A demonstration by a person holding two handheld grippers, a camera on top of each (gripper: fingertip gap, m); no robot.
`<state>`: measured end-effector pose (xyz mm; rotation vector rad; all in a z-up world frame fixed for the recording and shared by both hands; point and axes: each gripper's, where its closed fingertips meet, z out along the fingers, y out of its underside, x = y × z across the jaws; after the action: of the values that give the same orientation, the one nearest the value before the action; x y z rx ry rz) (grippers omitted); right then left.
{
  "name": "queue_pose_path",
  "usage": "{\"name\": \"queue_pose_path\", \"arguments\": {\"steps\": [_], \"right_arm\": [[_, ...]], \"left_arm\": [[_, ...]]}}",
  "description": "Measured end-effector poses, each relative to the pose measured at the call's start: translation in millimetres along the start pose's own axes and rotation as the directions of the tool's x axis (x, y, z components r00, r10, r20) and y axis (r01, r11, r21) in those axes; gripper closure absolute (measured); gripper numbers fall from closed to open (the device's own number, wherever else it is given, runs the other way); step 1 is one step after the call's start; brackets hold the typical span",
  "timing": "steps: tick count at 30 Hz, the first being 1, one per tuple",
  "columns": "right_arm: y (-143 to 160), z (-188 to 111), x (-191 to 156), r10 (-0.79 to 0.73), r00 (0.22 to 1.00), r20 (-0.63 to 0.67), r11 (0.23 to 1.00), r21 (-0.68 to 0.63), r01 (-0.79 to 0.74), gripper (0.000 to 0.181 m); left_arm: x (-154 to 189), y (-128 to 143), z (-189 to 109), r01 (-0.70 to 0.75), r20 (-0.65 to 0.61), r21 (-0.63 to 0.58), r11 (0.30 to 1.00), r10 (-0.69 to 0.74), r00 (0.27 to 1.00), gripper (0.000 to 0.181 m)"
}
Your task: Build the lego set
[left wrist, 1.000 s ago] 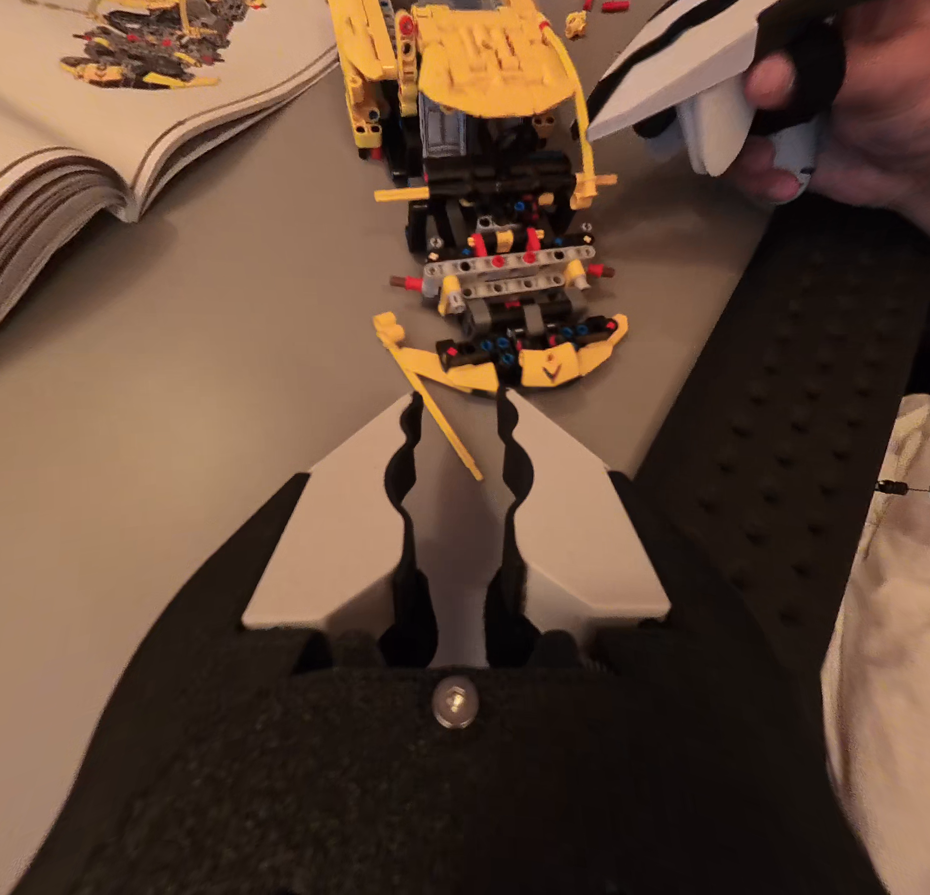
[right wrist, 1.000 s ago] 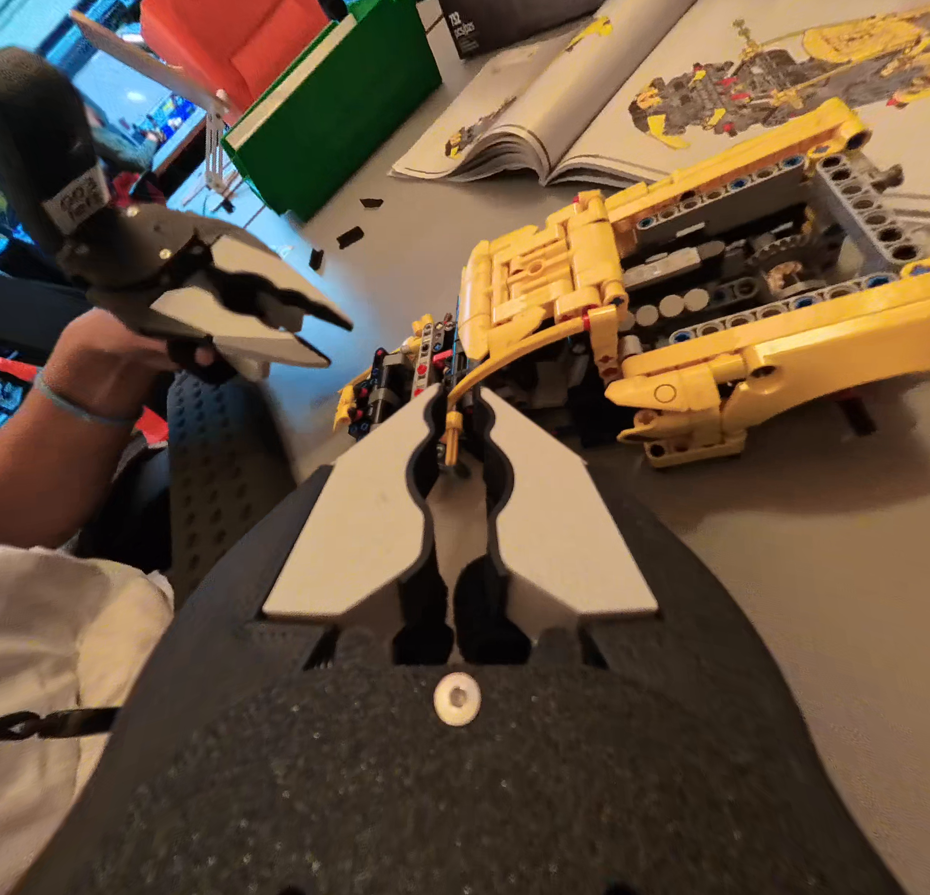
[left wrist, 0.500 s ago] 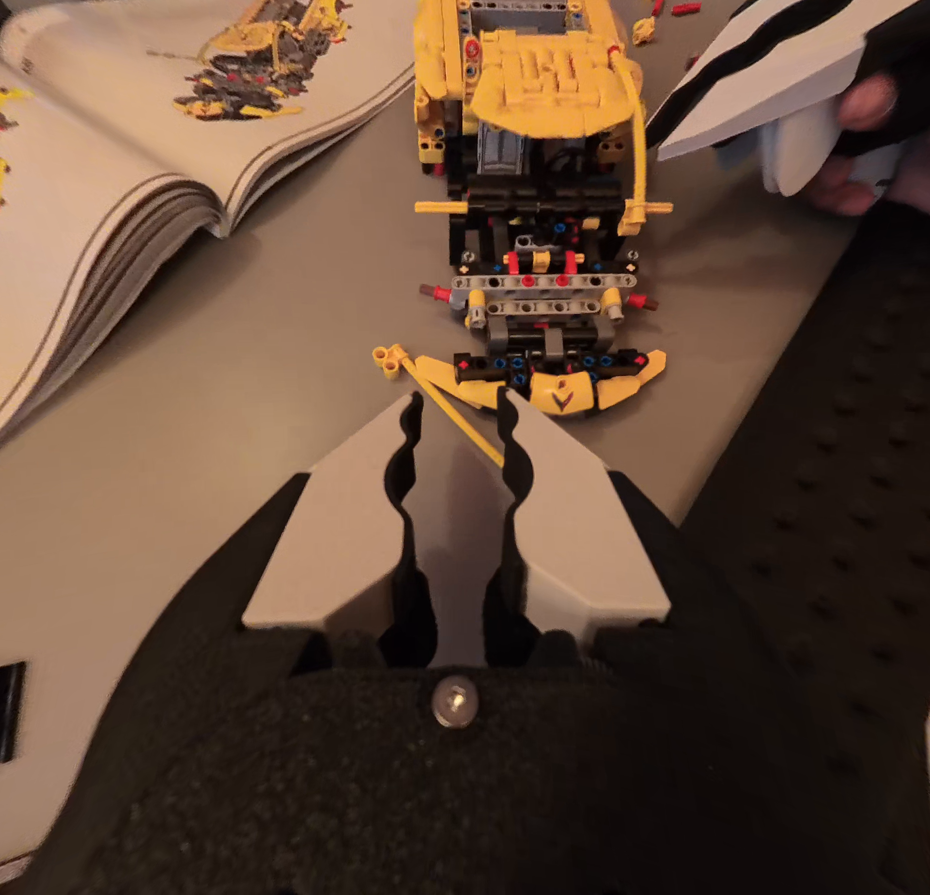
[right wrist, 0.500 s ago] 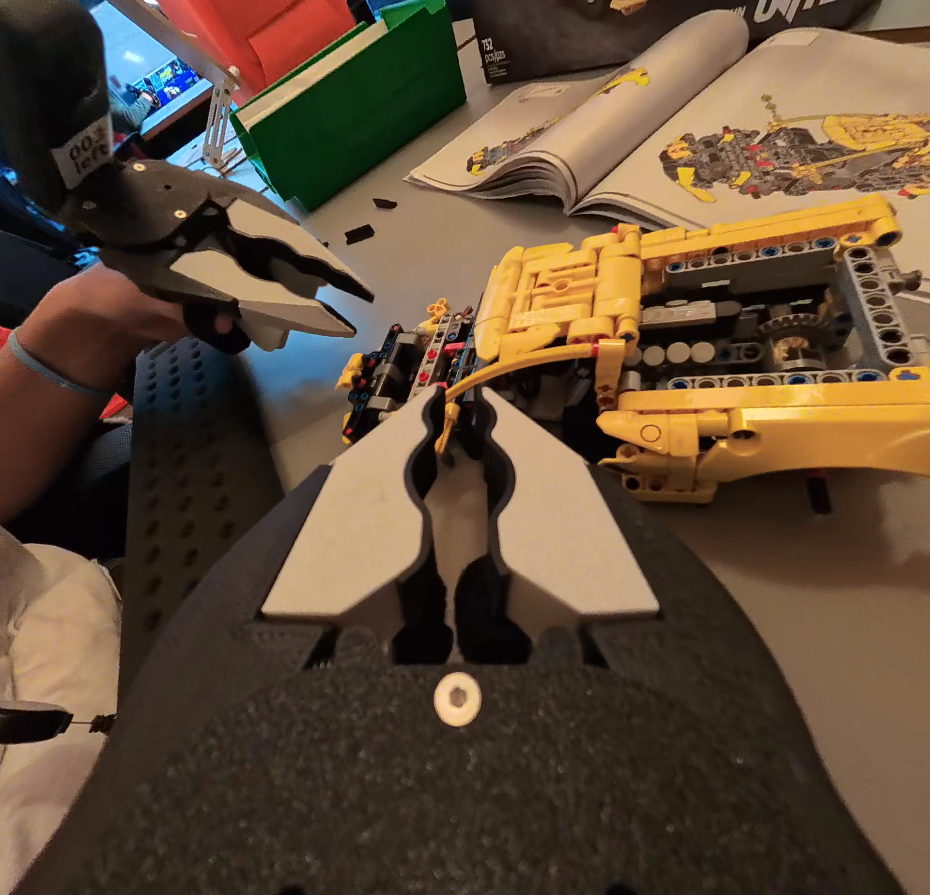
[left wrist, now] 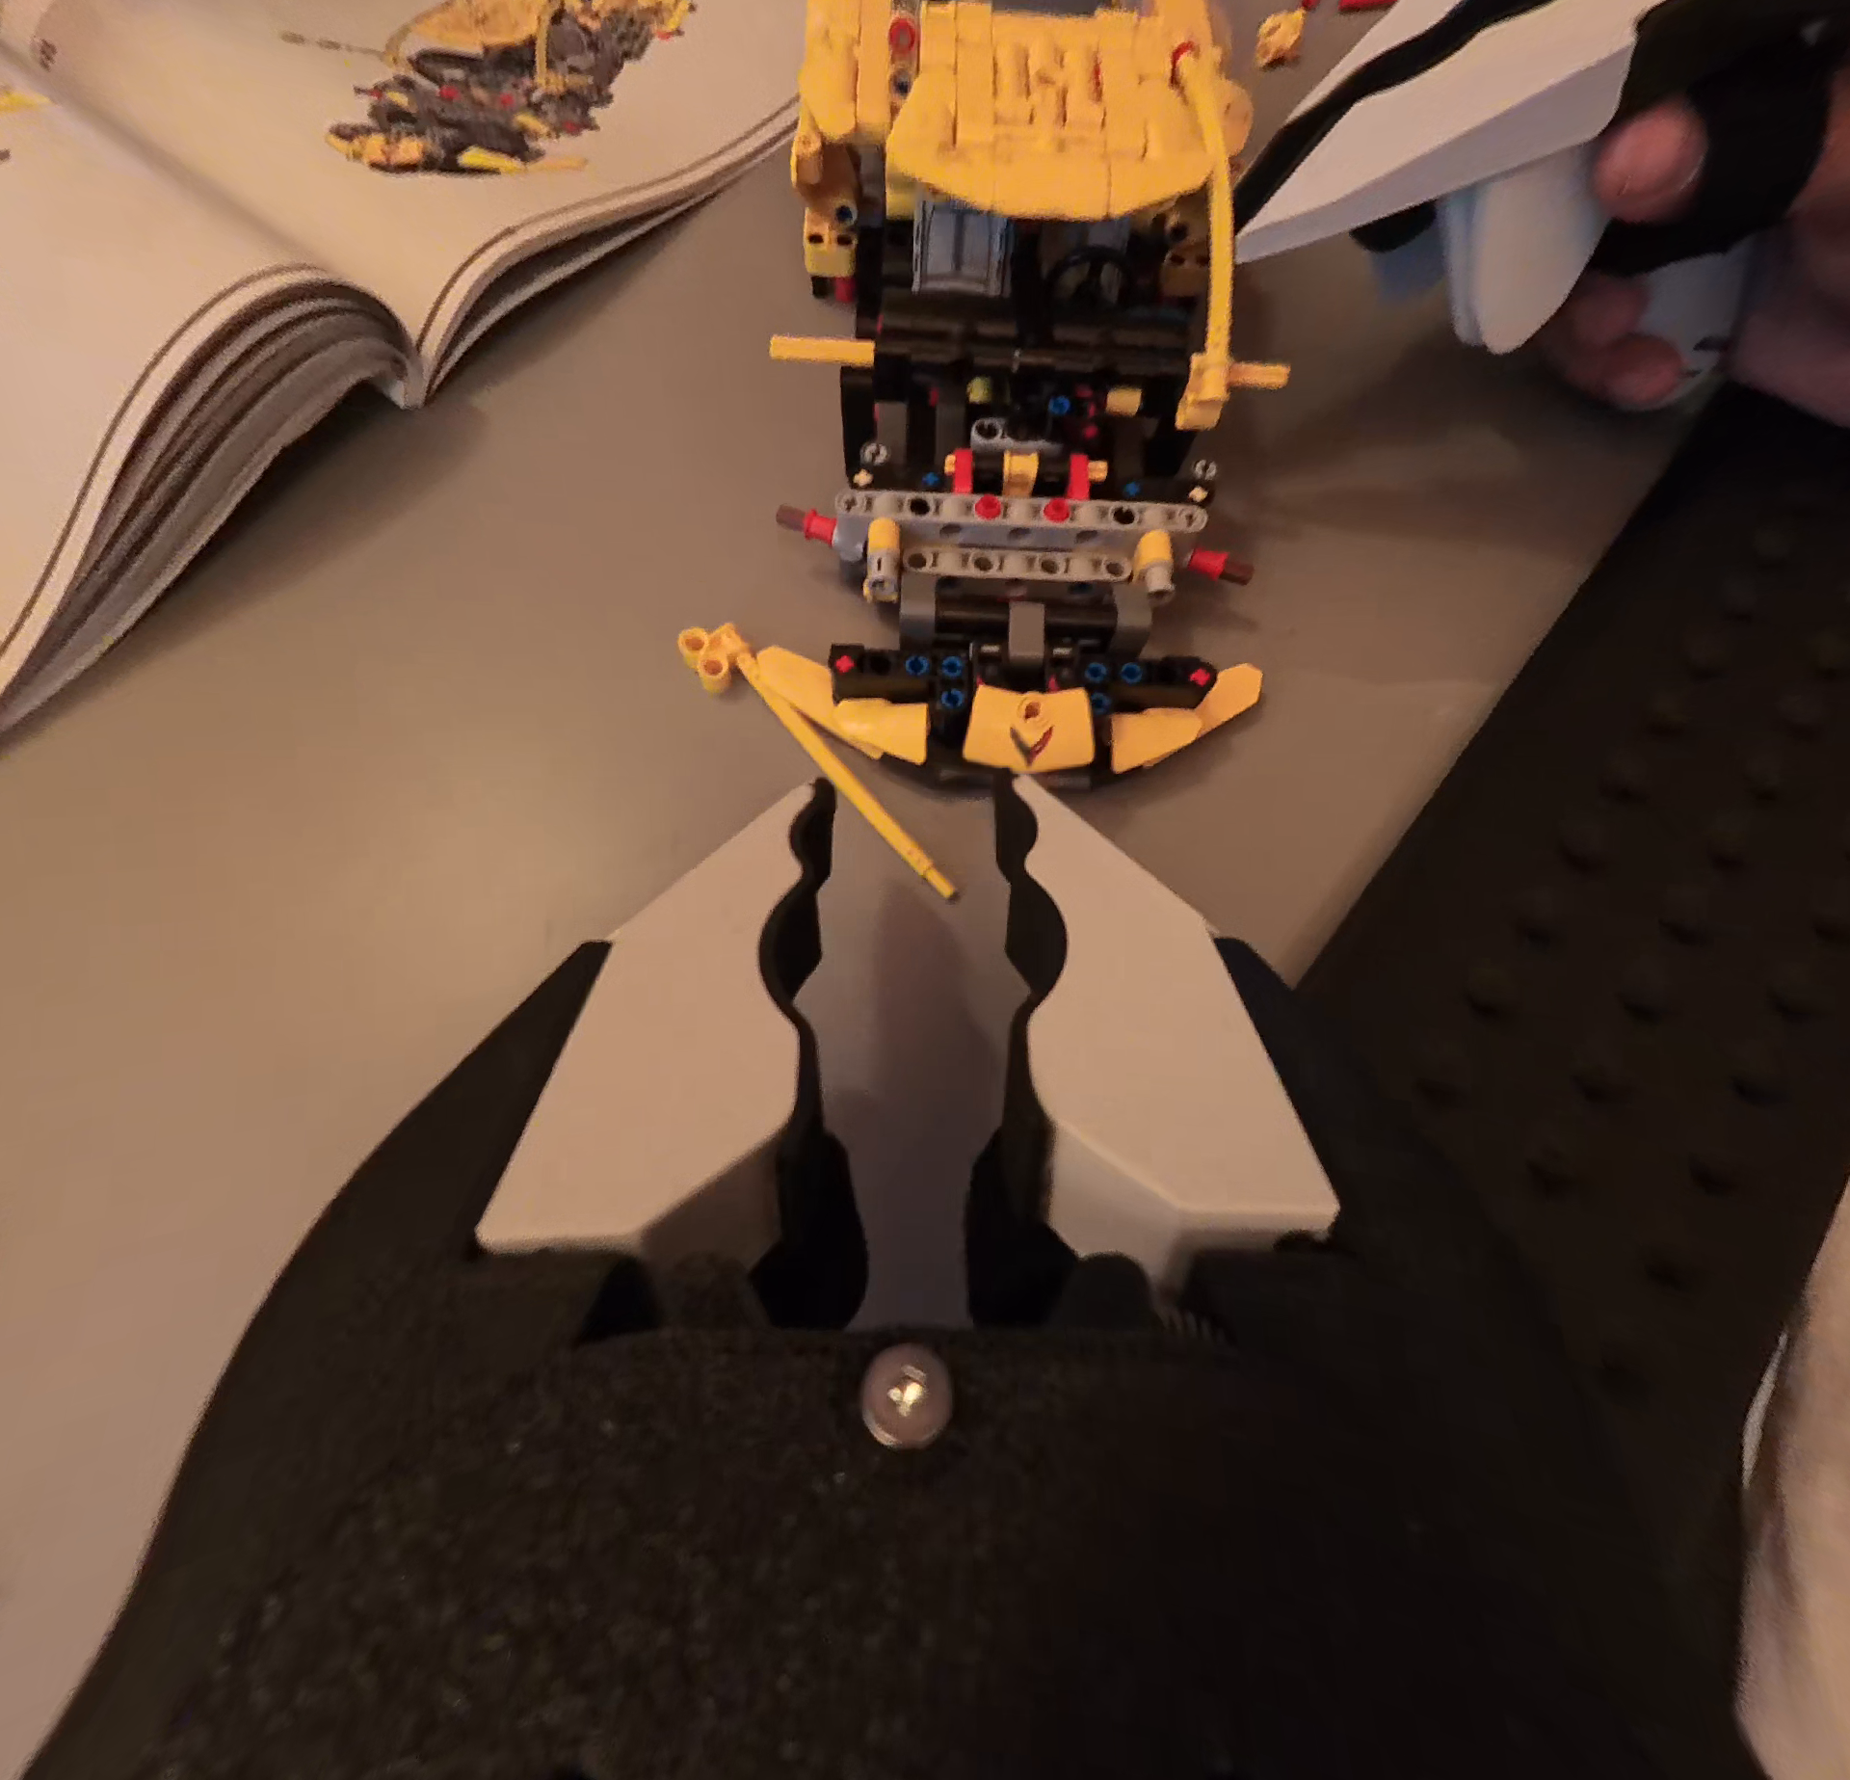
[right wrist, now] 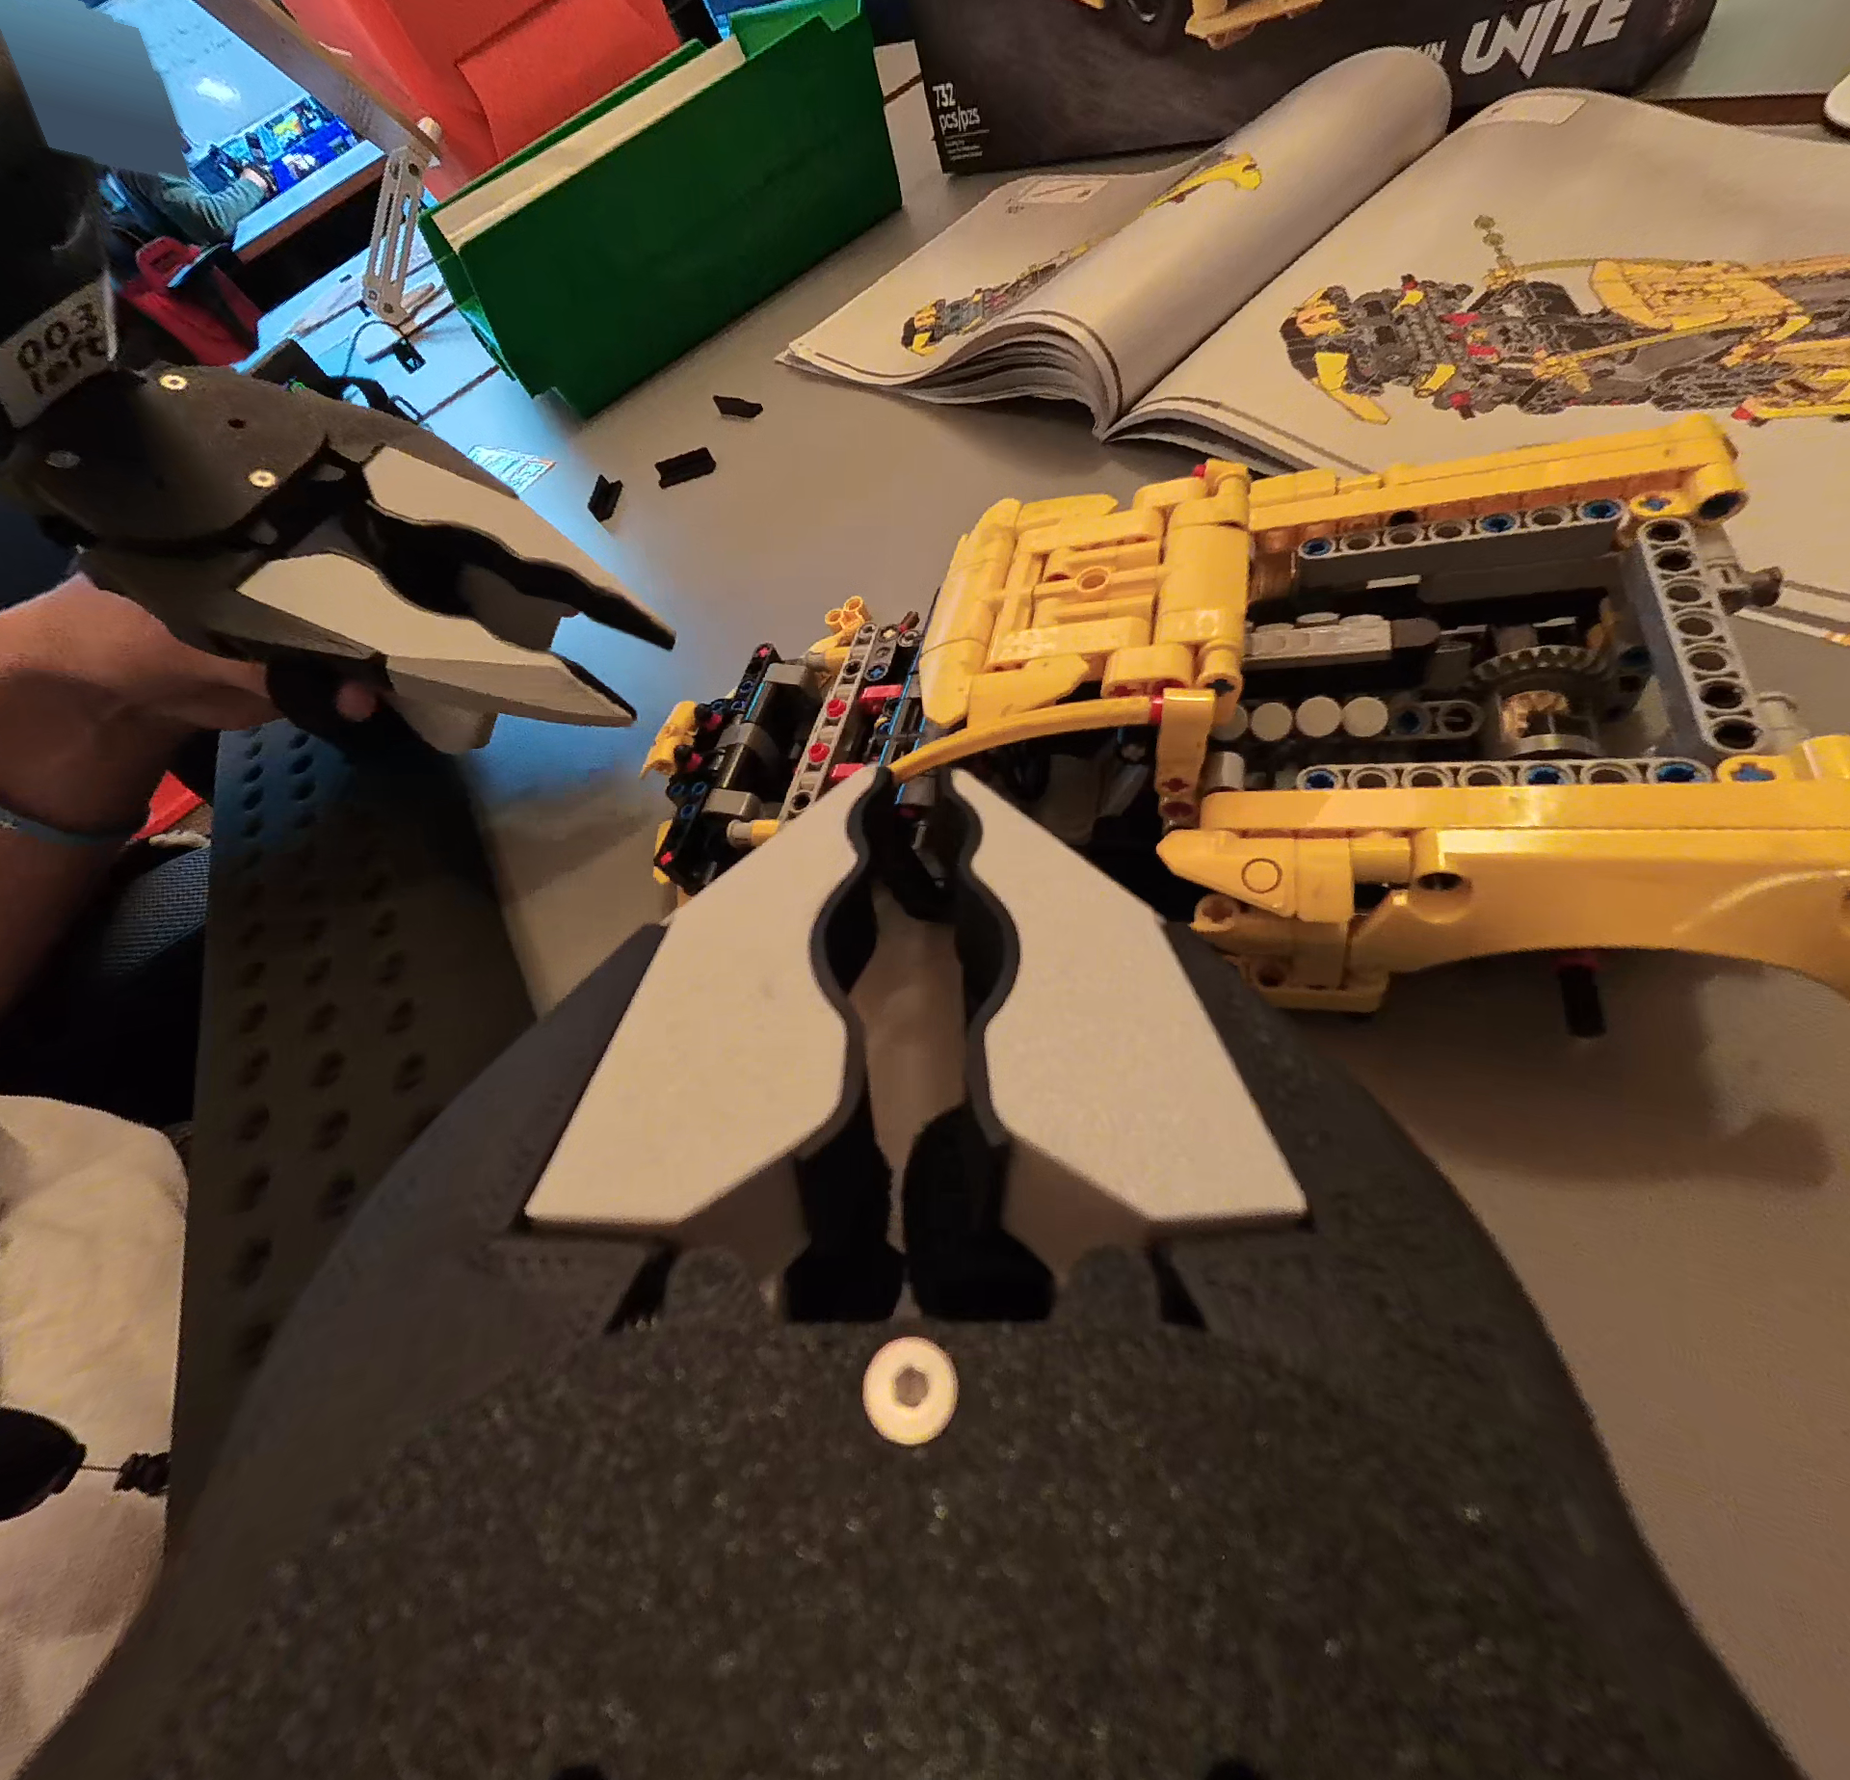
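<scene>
A partly built yellow and black lego car (left wrist: 1041,130) stands on the grey table, its front bumper towards my left gripper; it also shows in the right wrist view (right wrist: 1101,611). A loose yellow flexible rod (left wrist: 801,732) with a connector lies beside the bumper, its end between my left gripper's (left wrist: 913,796) open, empty jaws. The left gripper also shows in the right wrist view (right wrist: 651,679). My right gripper (right wrist: 916,779) is at the car's side, its jaws nearly closed on the attached yellow hose (right wrist: 1031,723). In the left wrist view its tips (left wrist: 1246,230) touch that hose (left wrist: 1223,260).
An open instruction booklet (left wrist: 300,180) (right wrist: 1402,280) lies beside the car. A green box (right wrist: 681,230) and the dark set box (right wrist: 1301,10) stand behind. Small black pieces (right wrist: 686,465) and red and yellow pieces (left wrist: 1301,0) are scattered. A black studded mat (left wrist: 1602,831) borders the table edge. There is about 15 cm between the tips of the two grippers. The loose yellow flexible rod (left wrist: 801,732) is closer to my left gripper, around 4 cm from its tips; the right tips are 15 cm off.
My right gripper's jaws have narrowed around the attached hose. My left gripper stays open over the loose rod and has shifted only slightly. The car has not moved.
</scene>
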<state>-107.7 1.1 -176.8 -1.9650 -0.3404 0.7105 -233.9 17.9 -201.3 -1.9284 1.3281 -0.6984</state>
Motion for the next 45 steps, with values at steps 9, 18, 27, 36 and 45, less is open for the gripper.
{"name": "queue_pose_path", "arguments": {"steps": [9,18,27,36,45], "right_arm": [[-5,-5,2,0.024,1.0,0.004,0.999,0.038,-0.024,0.174],[-7,-9,4,0.045,0.999,0.004,0.997,0.06,-0.045,0.174],[-8,-9,6,0.07,0.997,0.009,0.995,0.069,-0.071,0.172],[-6,-8,6,0.073,0.997,0.005,0.996,0.059,-0.074,0.172],[-5,-7,6,0.081,0.997,0.009,0.995,0.053,-0.082,0.172]], "left_arm": [[-8,-20,-2,-0.02,0.02,0.154,0.988,0.017,1.0,0.149],[-37,-40,-23,-0.02,0.131,0.393,0.919,-0.035,0.991,0.154],[-45,-42,-27,0.066,0.094,0.422,0.904,-0.116,0.989,0.154],[-42,-39,-23,0.047,0.097,0.397,0.916,-0.093,0.991,0.154],[-42,-39,-22,0.053,0.093,0.397,0.916,-0.097,0.991,0.154]]}}
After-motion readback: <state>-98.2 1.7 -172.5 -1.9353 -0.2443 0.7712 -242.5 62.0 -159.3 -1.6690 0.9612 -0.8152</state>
